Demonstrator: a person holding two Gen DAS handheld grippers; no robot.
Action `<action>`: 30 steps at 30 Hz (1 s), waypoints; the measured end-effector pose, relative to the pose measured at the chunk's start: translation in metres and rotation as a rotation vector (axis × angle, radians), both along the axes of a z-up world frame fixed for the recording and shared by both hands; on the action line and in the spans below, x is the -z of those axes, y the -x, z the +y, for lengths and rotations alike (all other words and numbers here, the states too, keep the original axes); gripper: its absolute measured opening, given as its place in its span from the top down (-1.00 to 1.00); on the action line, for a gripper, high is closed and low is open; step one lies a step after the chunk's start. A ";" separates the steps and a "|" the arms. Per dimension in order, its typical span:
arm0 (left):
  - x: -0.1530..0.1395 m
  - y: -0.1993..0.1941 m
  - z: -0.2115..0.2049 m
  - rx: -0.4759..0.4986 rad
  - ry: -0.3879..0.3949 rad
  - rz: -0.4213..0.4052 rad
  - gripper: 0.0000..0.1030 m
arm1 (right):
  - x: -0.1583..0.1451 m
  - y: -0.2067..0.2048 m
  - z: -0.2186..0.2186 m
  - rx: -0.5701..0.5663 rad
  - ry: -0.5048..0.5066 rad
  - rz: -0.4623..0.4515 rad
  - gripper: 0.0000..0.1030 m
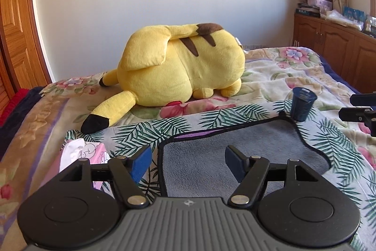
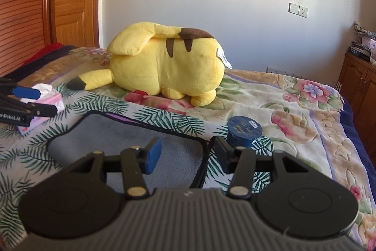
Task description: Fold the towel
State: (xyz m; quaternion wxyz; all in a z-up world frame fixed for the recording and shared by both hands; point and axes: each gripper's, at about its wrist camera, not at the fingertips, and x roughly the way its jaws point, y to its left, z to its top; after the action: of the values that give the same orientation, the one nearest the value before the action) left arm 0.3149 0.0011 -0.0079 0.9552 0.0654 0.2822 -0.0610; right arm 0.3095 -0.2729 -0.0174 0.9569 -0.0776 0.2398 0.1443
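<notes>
Both hand-held grippers hang released over the bed, jaws spread and holding nothing. From its own camera the left hand-held gripper [image 1: 186, 162] straddles the near left corner of the towel [image 1: 235, 152], one blue pad just outside the dark hem and the other over the grey pile. The right hand-held gripper [image 2: 188, 153] does the same at the near right corner, its jaws either side of the hem.

That towel — grey, with a black border and a strip of purple showing along its far edge — lies spread on a palm-leaf cloth [image 1: 145, 131] atop the floral bed cover [image 2: 305, 114]. In the left view, a dark blue cup [image 1: 303, 105] stands at about 1 o'clock, at the towel's far right corner; whether it rests on the hem I cannot tell. A pink tissue pack [image 1: 82, 152] lies at 9 o'clock, and a yellow plush toy [image 1: 183, 62] sits at 12, well apart.

No fold looks made yet; the step in hand seems to be the approach to the two near corners. Next, each jaw pair must dip and close on its corner, then both lift together and carry the edge toward 12 o'clock — minding the cup.
</notes>
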 end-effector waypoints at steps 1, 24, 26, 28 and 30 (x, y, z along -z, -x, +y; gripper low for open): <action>-0.003 0.004 -0.001 0.002 -0.005 -0.001 -0.01 | -0.002 0.004 -0.001 0.000 -0.007 0.002 0.00; -0.057 0.091 -0.010 -0.011 -0.008 -0.041 -0.67 | -0.046 0.074 -0.004 0.030 -0.017 -0.046 -1.00; -0.062 0.099 -0.011 -0.010 -0.004 -0.043 -0.67 | -0.050 0.080 -0.006 0.032 -0.023 -0.046 -1.00; -0.068 0.107 -0.012 -0.005 -0.003 -0.047 -0.68 | -0.056 0.087 -0.008 0.035 -0.029 -0.047 -1.00; -0.075 0.115 -0.014 -0.002 -0.002 -0.057 -0.68 | -0.063 0.094 -0.011 0.038 -0.035 -0.054 -1.00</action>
State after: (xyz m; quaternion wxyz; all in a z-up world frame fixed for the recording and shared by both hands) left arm 0.2003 -0.0125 0.0667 0.9628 0.0678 0.2551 -0.0577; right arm 0.2156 -0.2838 0.0457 0.9668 -0.0599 0.2127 0.1281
